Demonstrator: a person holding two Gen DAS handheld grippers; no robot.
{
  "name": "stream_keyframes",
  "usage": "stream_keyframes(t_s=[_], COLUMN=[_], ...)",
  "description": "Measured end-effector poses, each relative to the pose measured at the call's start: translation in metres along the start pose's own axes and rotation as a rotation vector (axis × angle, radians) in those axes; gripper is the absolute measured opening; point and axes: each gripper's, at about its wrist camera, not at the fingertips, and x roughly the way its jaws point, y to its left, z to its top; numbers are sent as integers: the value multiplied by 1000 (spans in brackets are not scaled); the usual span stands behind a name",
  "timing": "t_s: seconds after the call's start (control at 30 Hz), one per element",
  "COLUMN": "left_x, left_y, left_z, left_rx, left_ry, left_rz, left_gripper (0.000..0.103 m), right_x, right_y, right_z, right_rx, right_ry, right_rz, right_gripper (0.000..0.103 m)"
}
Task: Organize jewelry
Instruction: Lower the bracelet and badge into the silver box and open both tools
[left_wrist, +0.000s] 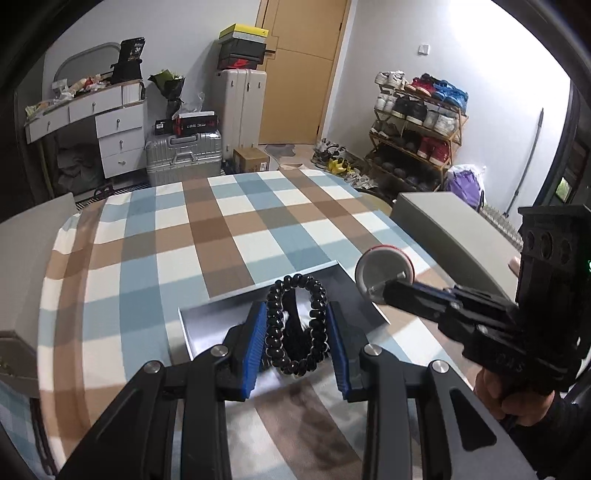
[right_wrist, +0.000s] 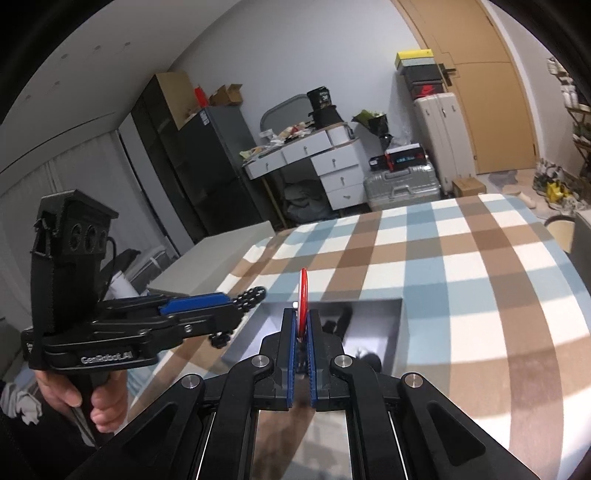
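Note:
My left gripper (left_wrist: 297, 314) is shut on a black bead bracelet (left_wrist: 297, 325) and holds it above a shiny silver tray (left_wrist: 207, 325) on the checked tablecloth. The bracelet's beads also show in the right wrist view (right_wrist: 251, 295), sticking out of the left gripper (right_wrist: 236, 306). My right gripper (right_wrist: 302, 317) is shut on a round red-rimmed white disc (right_wrist: 303, 299), held edge-on over the tray (right_wrist: 369, 314). In the left wrist view the disc (left_wrist: 384, 271) faces me at the tip of the right gripper (left_wrist: 384, 291), just right of the tray.
The table has a blue, brown and white checked cloth (left_wrist: 221, 229). A grey box (left_wrist: 454, 225) stands at the table's right edge. A white chair or cabinet top (right_wrist: 221, 247) is beside the left edge. Suitcases, a dresser and a shoe rack stand beyond.

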Motion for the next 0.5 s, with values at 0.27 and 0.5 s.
stream_keyframes(t_s=[0.27, 0.5], left_x=[28, 41], left_y=[15, 19], left_z=[2, -4], left_rx=[-46, -63], left_ry=[50, 92], left_rz=[-38, -50], left_gripper=[27, 27], right_x=[41, 56], right_y=[-7, -14], right_z=[-2, -10], right_rx=[-23, -36], right_ry=[123, 164], right_rz=[-33, -66], right_gripper=[5, 5])
